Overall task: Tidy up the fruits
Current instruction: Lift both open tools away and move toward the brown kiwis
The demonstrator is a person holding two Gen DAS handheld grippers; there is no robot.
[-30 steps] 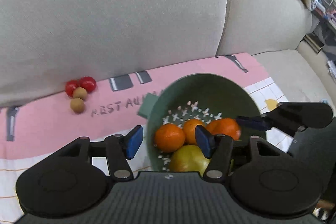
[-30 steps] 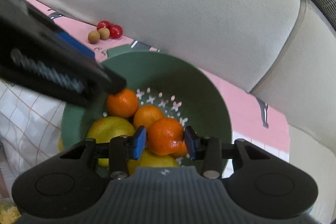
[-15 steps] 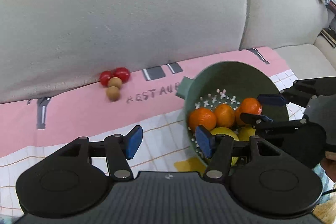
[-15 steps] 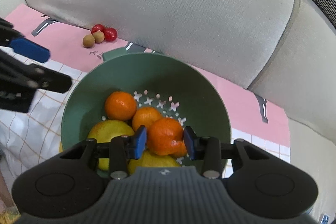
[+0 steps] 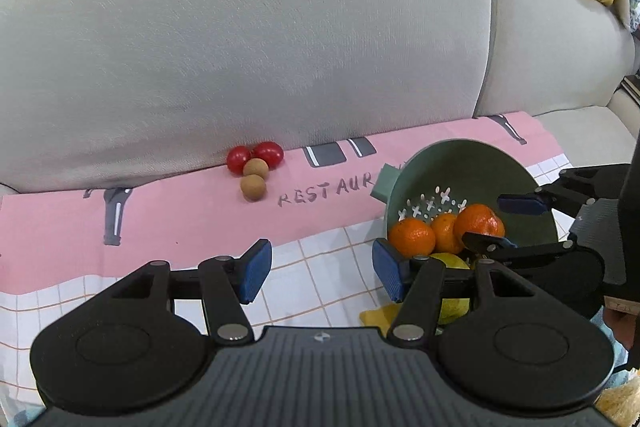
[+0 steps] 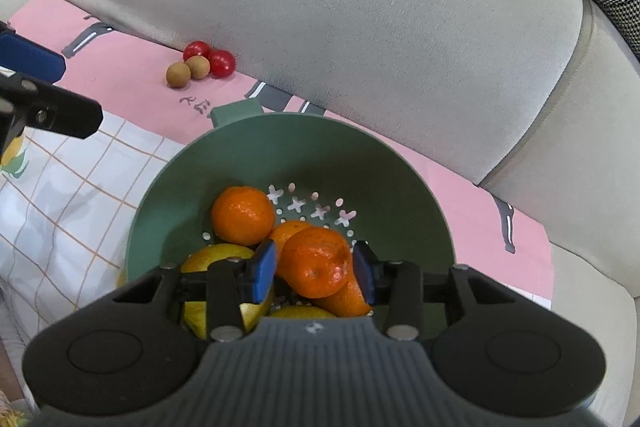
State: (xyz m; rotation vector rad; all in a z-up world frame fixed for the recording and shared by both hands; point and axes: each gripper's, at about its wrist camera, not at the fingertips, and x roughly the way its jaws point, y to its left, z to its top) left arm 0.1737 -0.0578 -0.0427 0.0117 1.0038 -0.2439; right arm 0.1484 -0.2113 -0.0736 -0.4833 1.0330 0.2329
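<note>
Fruits are found partly gathered: a mandarin point(image 6: 317, 263) is grasped between the blue pads of the right tongs point(image 6: 315, 270), held just above the other oranges point(image 6: 243, 215) and yellow fruit point(image 6: 218, 257) lying in the green colander point(image 6: 288, 155). The left tongs point(image 5: 320, 270) are released, nothing between their pads, over the checked cloth point(image 5: 316, 267) beside the colander. Two cherry tomatoes point(image 5: 267, 153) and two brown longans point(image 5: 253, 187) are seen touching one another on the pink cloth band point(image 5: 180, 215), against the sofa back point(image 5: 260, 39).

Three oranges point(image 6: 243, 215), two cherry tomatoes point(image 6: 221, 63), two longans point(image 6: 178, 75), one colander point(image 6: 320, 155)
</note>
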